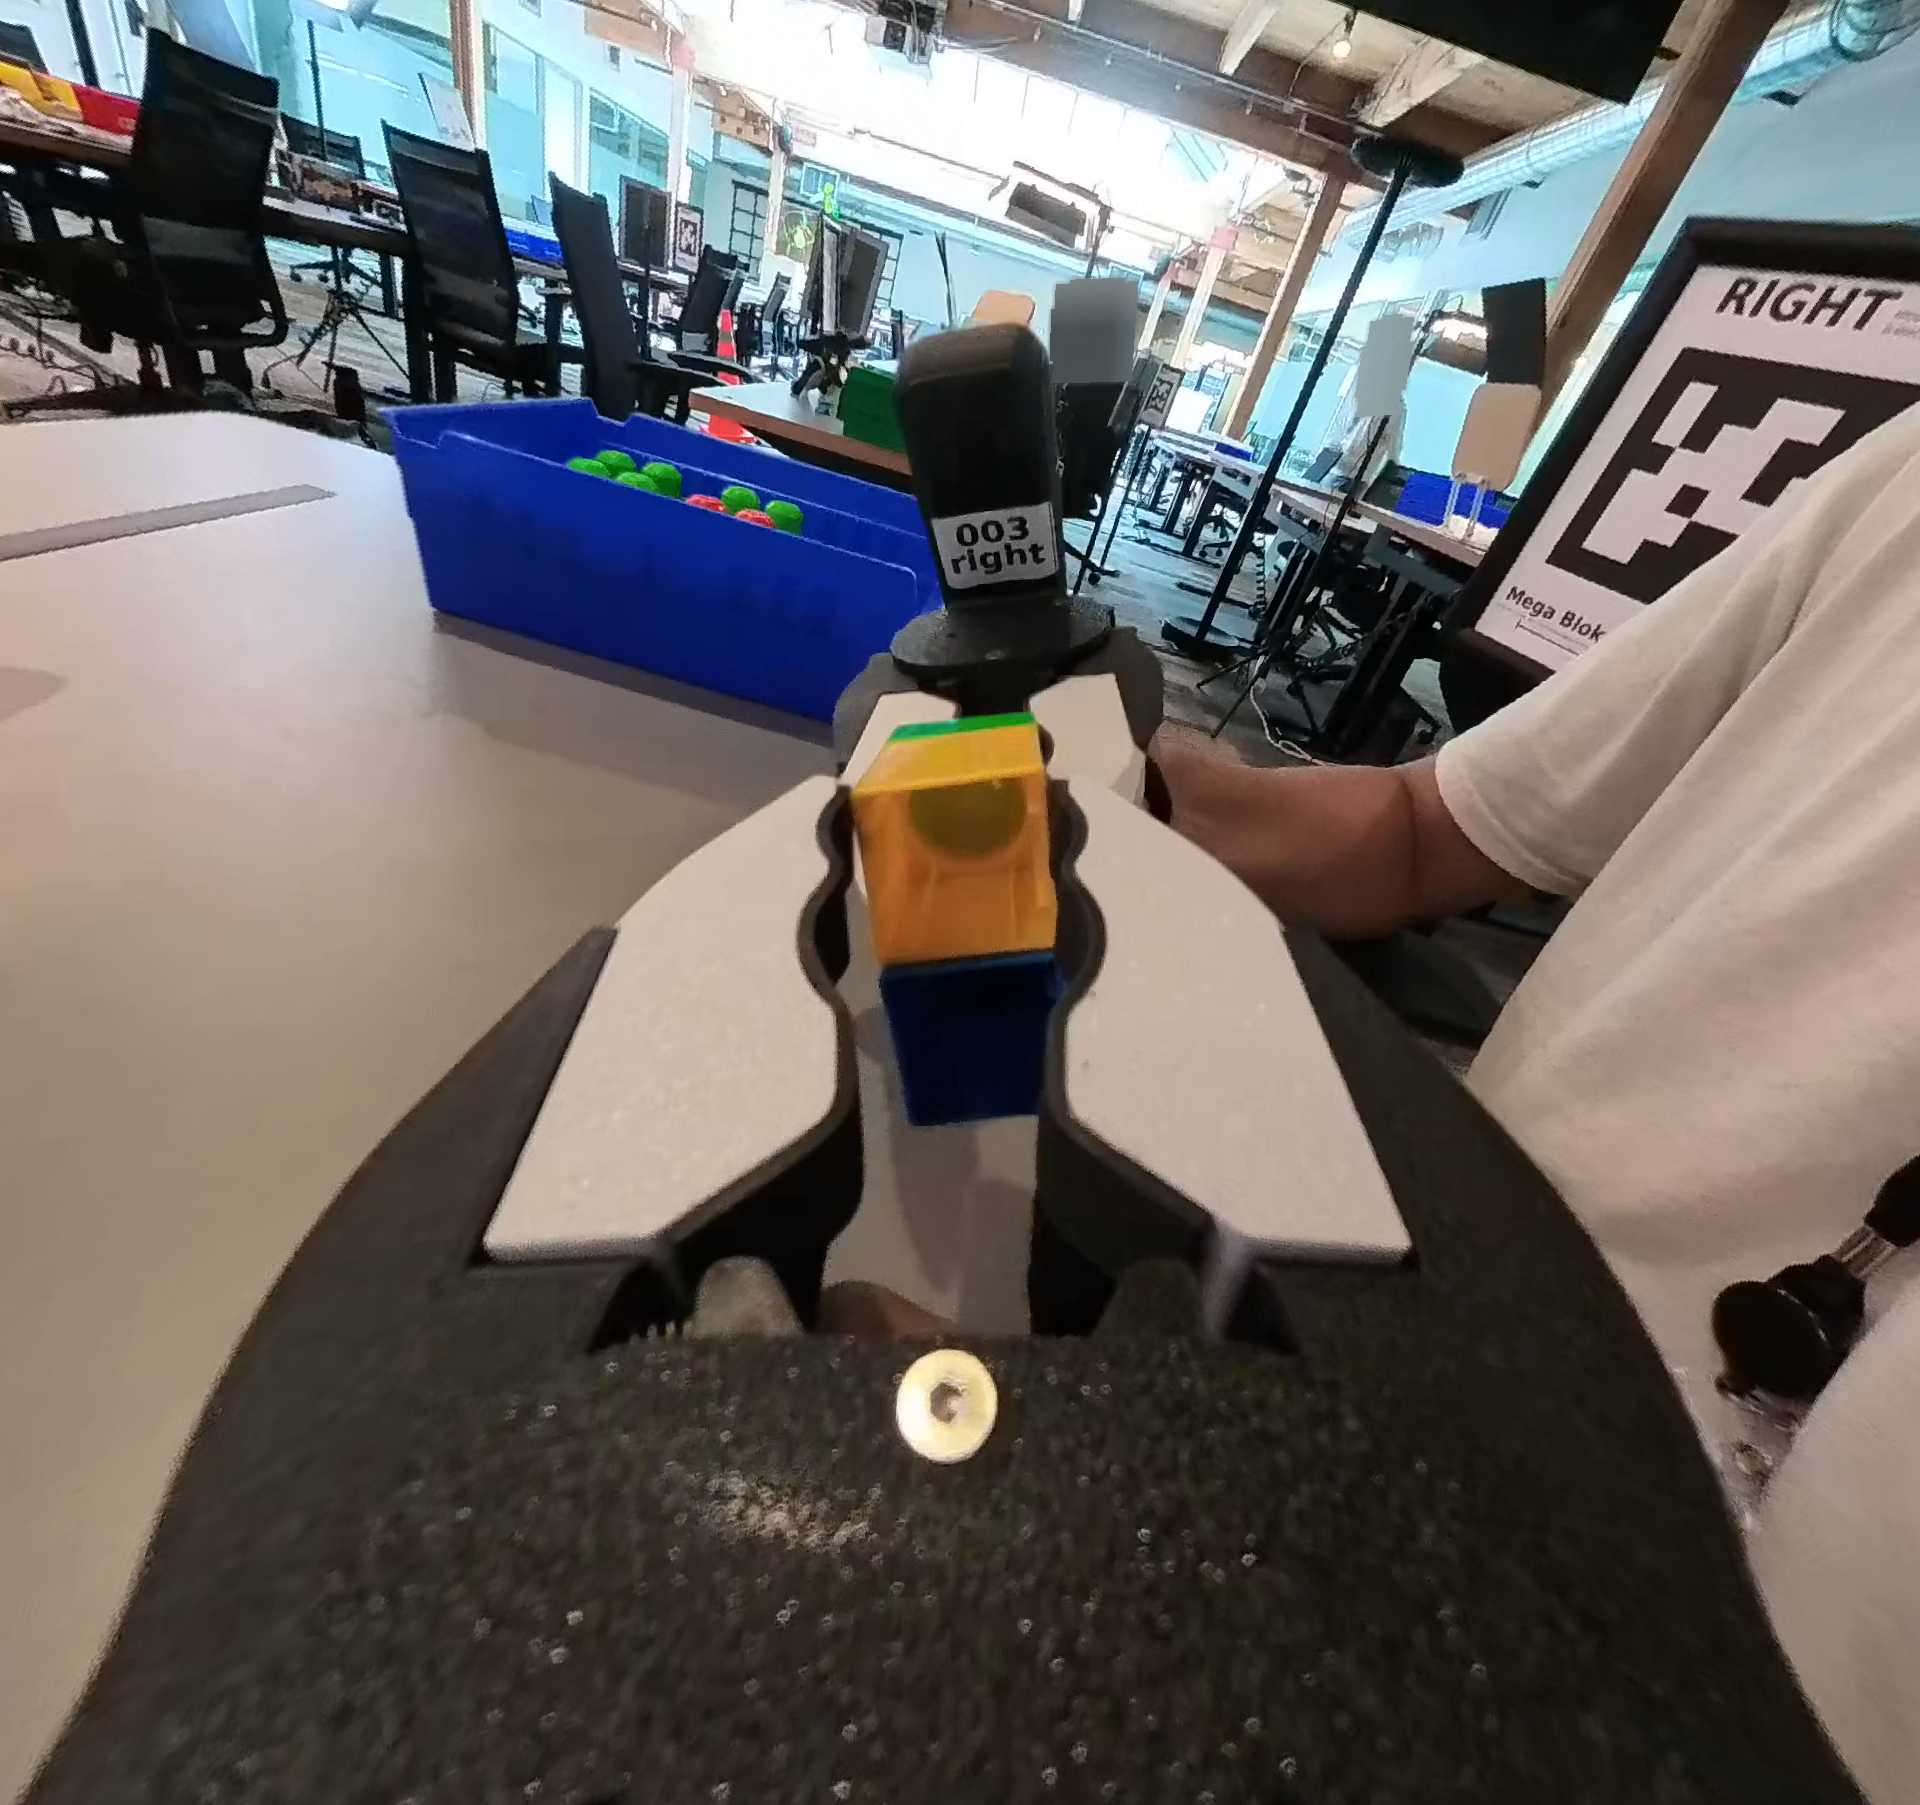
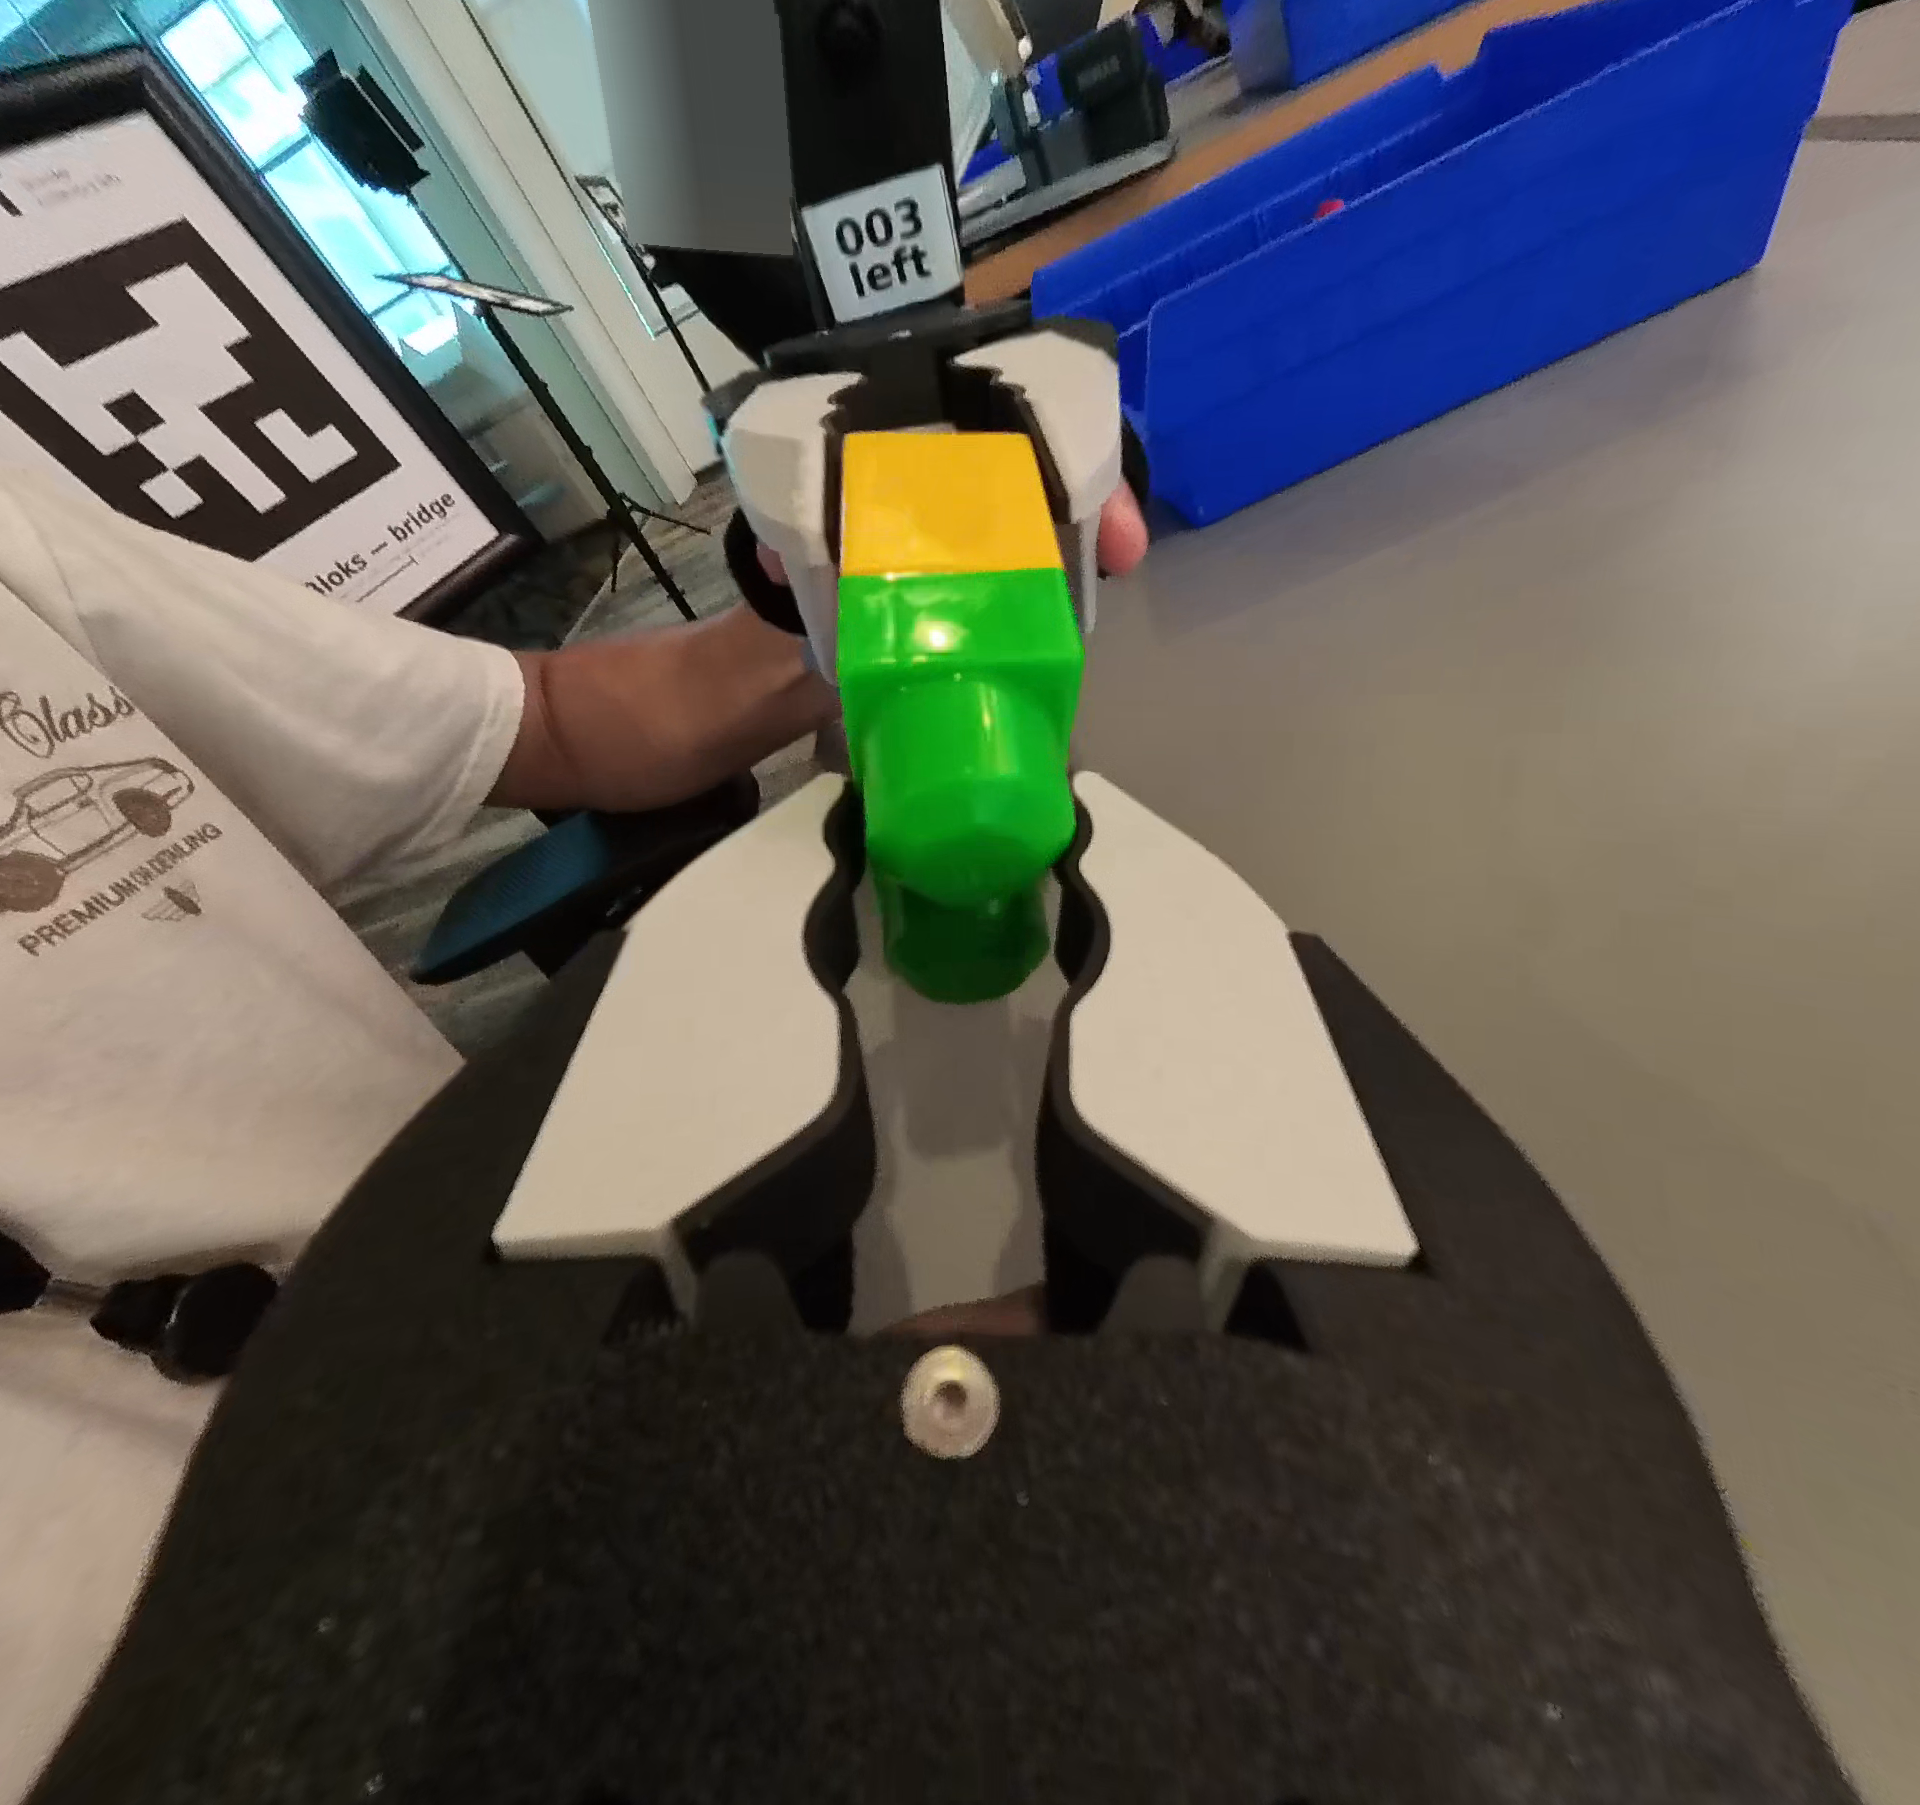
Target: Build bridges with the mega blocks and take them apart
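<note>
A short stack of mega blocks hangs in the air between my two grippers, which face each other. In the left wrist view, my left gripper is shut on the yellow block. A blue block joins it on the near, lower side, and a sliver of the green block shows beyond. My right gripper holds the far end. In the right wrist view, my right gripper is shut on the green block, its stud toward the camera. The yellow block sits beyond it, in my left gripper. The blue block is hidden there.
A blue bin holding green and red blocks stands on the grey table; it also shows in the right wrist view. A framed marker sign stands off the table. A person's arm and white shirt are close by.
</note>
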